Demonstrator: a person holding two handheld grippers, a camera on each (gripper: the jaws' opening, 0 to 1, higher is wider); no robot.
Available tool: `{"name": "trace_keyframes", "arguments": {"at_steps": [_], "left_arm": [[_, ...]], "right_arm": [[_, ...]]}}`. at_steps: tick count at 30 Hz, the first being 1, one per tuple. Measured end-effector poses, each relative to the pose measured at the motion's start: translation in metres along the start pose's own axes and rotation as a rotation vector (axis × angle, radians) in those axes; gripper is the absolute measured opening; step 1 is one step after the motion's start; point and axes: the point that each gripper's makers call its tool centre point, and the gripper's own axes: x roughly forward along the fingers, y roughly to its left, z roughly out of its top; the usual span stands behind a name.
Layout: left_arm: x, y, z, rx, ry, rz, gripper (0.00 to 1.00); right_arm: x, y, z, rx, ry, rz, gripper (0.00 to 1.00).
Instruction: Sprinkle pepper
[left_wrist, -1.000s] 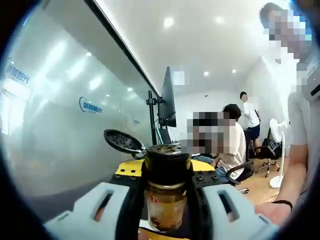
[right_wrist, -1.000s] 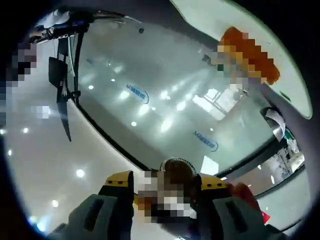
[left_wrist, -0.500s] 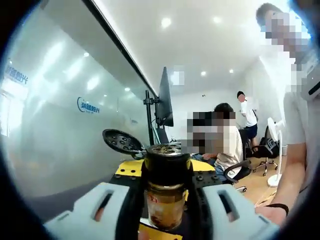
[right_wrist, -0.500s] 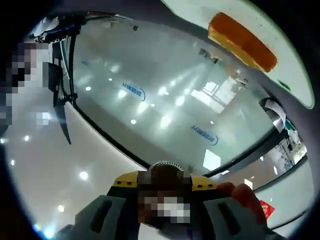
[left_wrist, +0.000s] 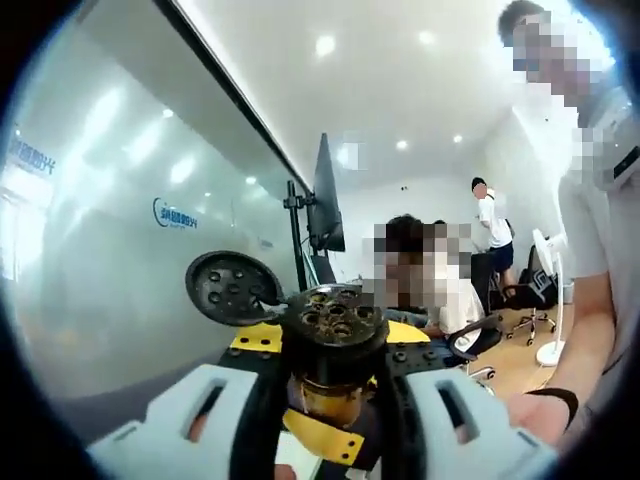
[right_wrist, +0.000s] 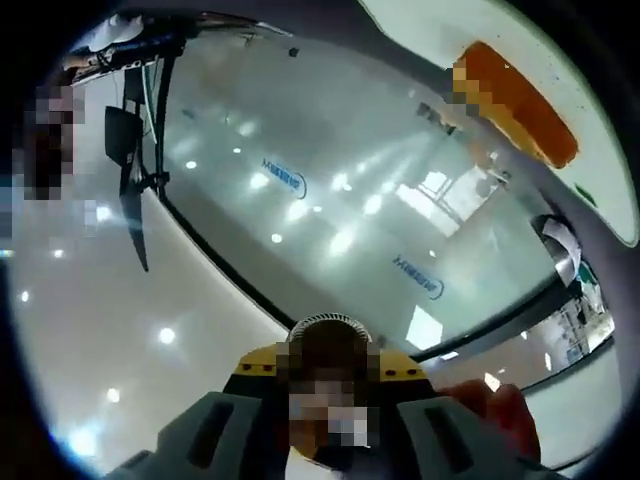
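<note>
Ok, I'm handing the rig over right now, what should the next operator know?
Left gripper: shut on the pepper jar, flip lid open, shaker holes facing the camera.
Right gripper: shut on a jar, partly blurred; contents unclear.
The toast on the white plate shows in the right gripper view.
Done: pepper jar opened. Left: sprinkle; no pepper seen falling.

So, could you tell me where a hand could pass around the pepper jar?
Free: between the pepper jar, gripped in the left tongs, and the glass wall, past the open lid. Crowded: the other side, where a standing person's hand is close, a seated person behind. Right tongs grip a second jar.
</note>
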Motion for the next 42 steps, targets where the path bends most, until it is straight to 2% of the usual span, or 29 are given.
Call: {"name": "trace_keyframes", "arguments": {"at_steps": [18,25,28,30,32,33,34,35,39,41,42], "left_arm": [[0.004,-0.007,-0.006,0.015,0.026,-0.009,0.24],[0.001,-0.001,-0.011,0.010,0.038,0.022,0.24],[-0.005,0.003,-0.010,-0.012,0.023,0.037,0.24],[-0.009,0.005,-0.012,-0.014,0.022,0.049,0.24],[-0.016,0.008,-0.016,-0.023,0.028,0.062,0.24],[-0.020,0.009,-0.019,-0.028,0.029,0.069,0.24],[-0.024,0.009,-0.023,-0.035,0.035,0.073,0.24],[-0.029,0.009,-0.030,-0.041,0.049,0.078,0.24],[-0.055,0.014,-0.057,-0.088,0.090,0.130,0.24],[-0.067,0.011,-0.069,-0.098,0.106,0.141,0.24],[-0.073,0.008,-0.074,-0.102,0.117,0.148,0.23]], "right_arm": [[-0.004,0.009,0.003,-0.055,0.015,0.025,0.22],[-0.002,0.006,0.011,-0.103,0.012,-0.014,0.22],[0.002,0.010,0.011,-0.162,0.051,-0.019,0.21],[0.005,0.012,0.016,-0.237,0.039,-0.044,0.21],[0.008,0.019,0.018,-0.237,0.058,-0.032,0.21],[0.010,0.017,0.024,-0.294,0.050,-0.058,0.21],[0.011,0.019,0.024,-0.305,0.066,-0.062,0.21],[0.013,0.022,0.025,-0.310,0.076,-0.060,0.21],[0.021,0.024,0.037,-0.437,0.102,-0.109,0.22],[0.028,0.030,0.045,-0.467,0.109,-0.112,0.21],[0.032,0.034,0.046,-0.485,0.133,-0.102,0.22]]}}
